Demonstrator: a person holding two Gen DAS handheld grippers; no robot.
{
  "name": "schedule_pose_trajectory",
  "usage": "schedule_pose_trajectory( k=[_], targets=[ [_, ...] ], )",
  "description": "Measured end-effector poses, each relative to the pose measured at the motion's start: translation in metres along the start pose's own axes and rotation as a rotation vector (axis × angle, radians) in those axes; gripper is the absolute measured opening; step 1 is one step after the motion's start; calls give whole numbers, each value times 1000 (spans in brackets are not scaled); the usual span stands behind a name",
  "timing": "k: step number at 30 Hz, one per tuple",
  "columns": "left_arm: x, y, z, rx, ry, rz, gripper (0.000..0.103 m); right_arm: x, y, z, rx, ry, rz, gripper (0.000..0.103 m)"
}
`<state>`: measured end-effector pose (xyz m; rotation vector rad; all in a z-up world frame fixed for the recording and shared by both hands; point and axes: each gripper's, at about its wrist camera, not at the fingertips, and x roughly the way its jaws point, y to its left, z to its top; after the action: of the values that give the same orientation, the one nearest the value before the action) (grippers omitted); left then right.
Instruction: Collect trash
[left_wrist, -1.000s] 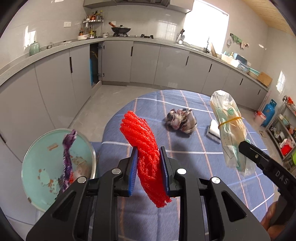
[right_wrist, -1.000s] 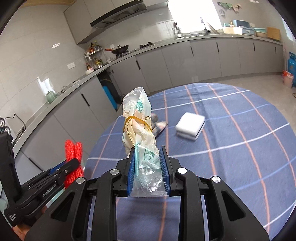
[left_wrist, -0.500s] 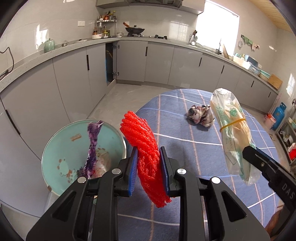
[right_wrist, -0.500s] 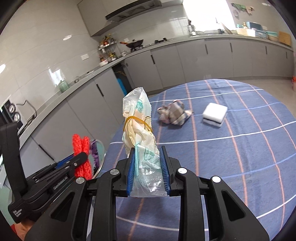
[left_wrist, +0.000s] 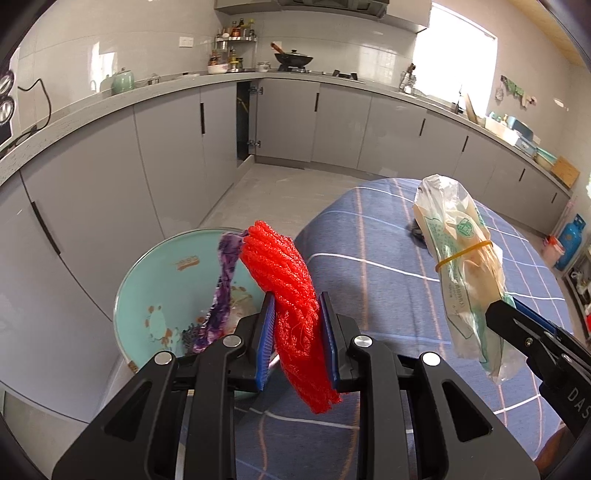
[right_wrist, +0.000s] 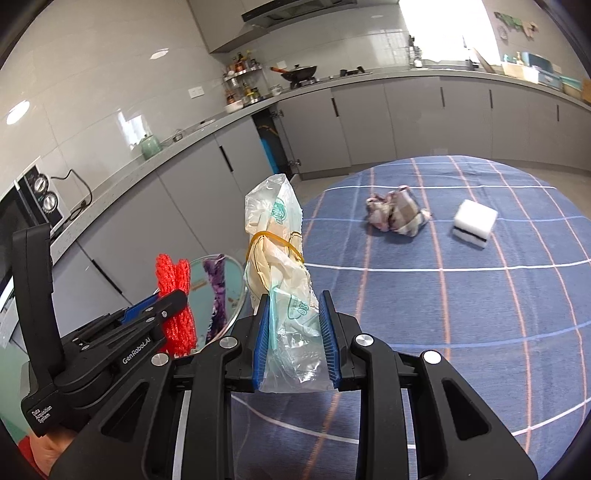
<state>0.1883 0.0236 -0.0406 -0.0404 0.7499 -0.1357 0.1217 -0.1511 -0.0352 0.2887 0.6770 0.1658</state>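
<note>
You stood in a kitchen with grey handleless-looking cabinets running under a grey countertop along glossy white tiled walls. One cabinet door stood open in the corner. A wok sat on the hob beneath the range hood, beside a spice rack. A bright window poured daylight onto the pale grey floor.

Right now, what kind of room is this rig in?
Most likely a home kitchen: a wok sits on the stove, grey cabinets run under a long countertop, and a spice rack stands against the tiled wall.
</note>
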Motion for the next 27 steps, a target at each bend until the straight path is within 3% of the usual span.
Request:
schedule_pose_trajectory(
  k=[15, 27],
  targets=[
    [0, 58, -5, -81, 15, 99, 24, 30, 62, 0, -108, 52, 95, 27],
    [5, 87, -3, -118, 18, 131, 24, 48, 91, 0, -122, 80, 134, 27]
  ],
)
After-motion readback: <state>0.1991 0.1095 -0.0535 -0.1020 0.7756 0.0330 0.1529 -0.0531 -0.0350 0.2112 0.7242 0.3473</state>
